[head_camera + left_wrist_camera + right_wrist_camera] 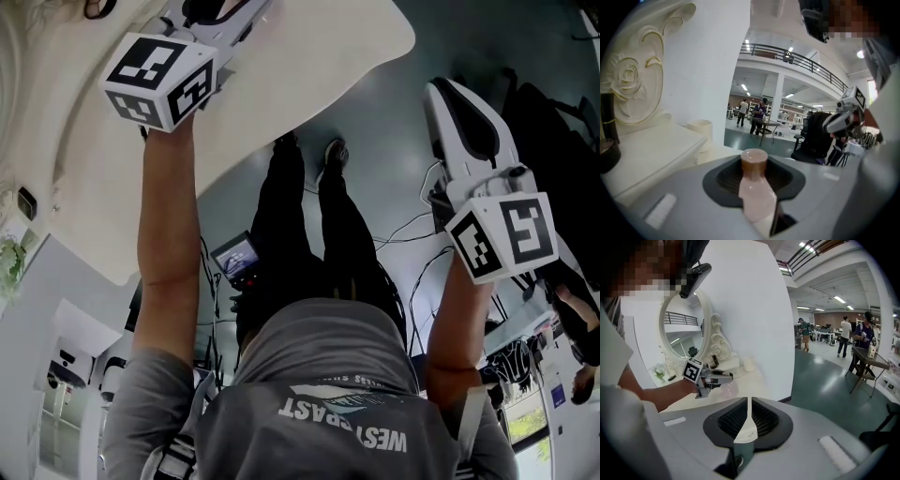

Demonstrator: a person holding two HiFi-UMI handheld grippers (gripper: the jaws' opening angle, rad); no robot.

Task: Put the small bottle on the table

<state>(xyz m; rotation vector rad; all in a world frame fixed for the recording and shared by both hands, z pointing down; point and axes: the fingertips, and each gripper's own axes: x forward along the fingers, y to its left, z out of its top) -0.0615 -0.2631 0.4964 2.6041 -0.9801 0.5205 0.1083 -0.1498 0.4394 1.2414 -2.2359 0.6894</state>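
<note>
A small pale pink bottle (757,197) with a brown cap (754,161) stands upright between the jaws in the left gripper view. My left gripper (725,377) is shut on it and hovers over the white dressing table (745,383). In the head view only its marker cube (161,80) and rear body show above the table top (319,66); the bottle is hidden there. My right gripper (749,420) is held off the table's edge, above the floor (394,159). Its jaws are pressed together with nothing between them.
An oval mirror in an ornate white frame (679,333) stands at the back of the table. A white cup (701,130) sits near the wall and a dark object (607,154) at the far left. Cables (412,225) lie on the floor by my legs (300,216).
</note>
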